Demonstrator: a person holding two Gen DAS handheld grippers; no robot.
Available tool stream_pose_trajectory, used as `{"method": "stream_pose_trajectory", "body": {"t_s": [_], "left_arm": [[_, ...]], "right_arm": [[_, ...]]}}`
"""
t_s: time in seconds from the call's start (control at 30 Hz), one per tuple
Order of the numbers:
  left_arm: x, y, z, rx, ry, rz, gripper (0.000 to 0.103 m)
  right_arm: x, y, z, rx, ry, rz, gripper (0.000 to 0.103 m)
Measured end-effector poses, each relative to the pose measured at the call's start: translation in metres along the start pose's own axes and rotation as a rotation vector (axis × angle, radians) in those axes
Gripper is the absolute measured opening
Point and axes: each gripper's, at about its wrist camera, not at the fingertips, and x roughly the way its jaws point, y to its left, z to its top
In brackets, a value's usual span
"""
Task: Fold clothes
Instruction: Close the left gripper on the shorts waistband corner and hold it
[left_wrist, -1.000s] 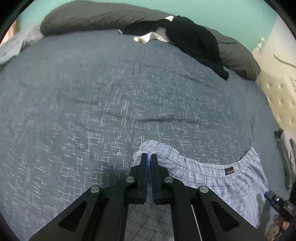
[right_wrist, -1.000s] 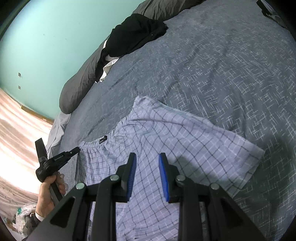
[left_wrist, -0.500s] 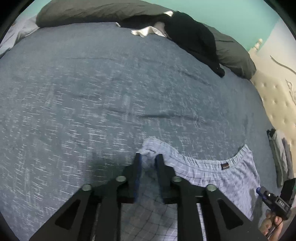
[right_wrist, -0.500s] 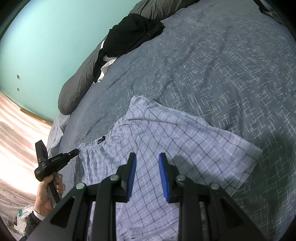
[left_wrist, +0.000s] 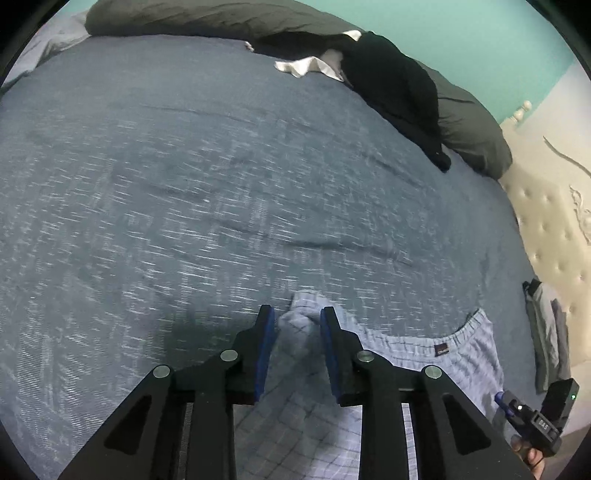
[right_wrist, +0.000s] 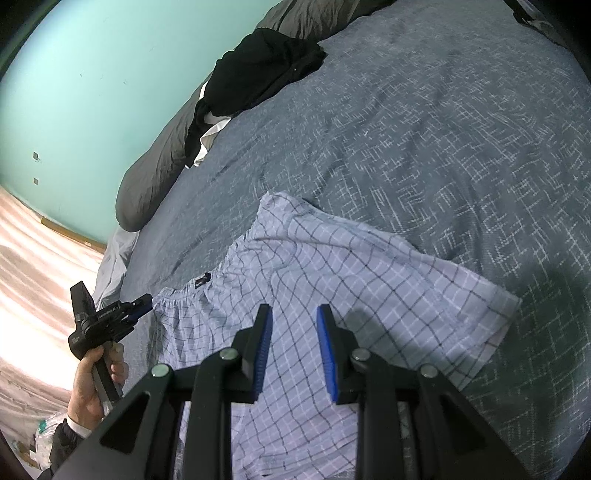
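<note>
Checked shorts lie spread on the grey bedspread, waistband toward 9 o'clock in the right view — flat, possibly one fold in, I can't tell. Left gripper gapes around a bunched corner, gripping nothing. Right gripper hovers parted above the cloth. Folding isn't finished; black clothes wait at 1 o'clock.

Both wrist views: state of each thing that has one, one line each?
left tongs: open, jaws either side of a raised fabric corner
right tongs: open, above the shorts, gripping nothing
checked shorts: spread flat on the bed, not yet folded, one waistband corner bunched up
black garment: crumpled heap on the grey pillow
blue bedspread: laid out, lightly wrinkled
</note>
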Motion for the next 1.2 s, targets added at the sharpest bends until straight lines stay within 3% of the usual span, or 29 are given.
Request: {"method": "stream_pose_trajectory", "body": {"t_s": [0.2,0.23,0.27,0.3,0.4,0.53,0.73,1.03,1.13,1.2], "left_arm": [[0.014,0.005,0.005,-0.051,0.029,-0.029,0.028],[0.014,0.003,0.006,-0.042,0.027,-0.025,0.026],[0.014,0.001,0.006,-0.032,0.024,-0.021,0.015],[0.013,-0.002,0.006,-0.016,0.018,-0.016,0.011],[0.01,-0.011,0.01,0.04,-0.013,0.019,0.008],[0.012,-0.022,0.015,0.122,-0.031,0.068,0.008],[0.026,-0.026,0.016,0.161,-0.006,0.102,0.008],[0.017,-0.018,0.011,0.128,-0.002,0.077,0.01],[0.014,-0.012,0.009,0.101,0.002,0.067,0.013],[0.005,-0.007,0.006,0.097,0.001,0.07,0.022]], "right_arm": [[-0.001,-0.001,0.0,0.007,-0.001,0.002,0.025],[-0.001,-0.001,0.001,0.006,-0.003,0.004,0.025],[-0.002,-0.001,0.001,0.006,-0.005,0.003,0.025],[-0.003,-0.002,0.001,0.007,-0.007,0.003,0.025],[-0.003,-0.003,0.001,0.011,-0.008,0.004,0.025],[-0.005,-0.003,0.001,0.009,-0.009,0.005,0.025],[-0.004,-0.005,0.002,0.014,-0.006,0.006,0.025],[-0.007,-0.006,0.006,0.018,-0.018,0.016,0.027],[-0.008,-0.006,0.008,0.017,-0.019,0.013,0.029],[-0.009,-0.007,0.007,0.021,-0.023,0.01,0.029]]}}
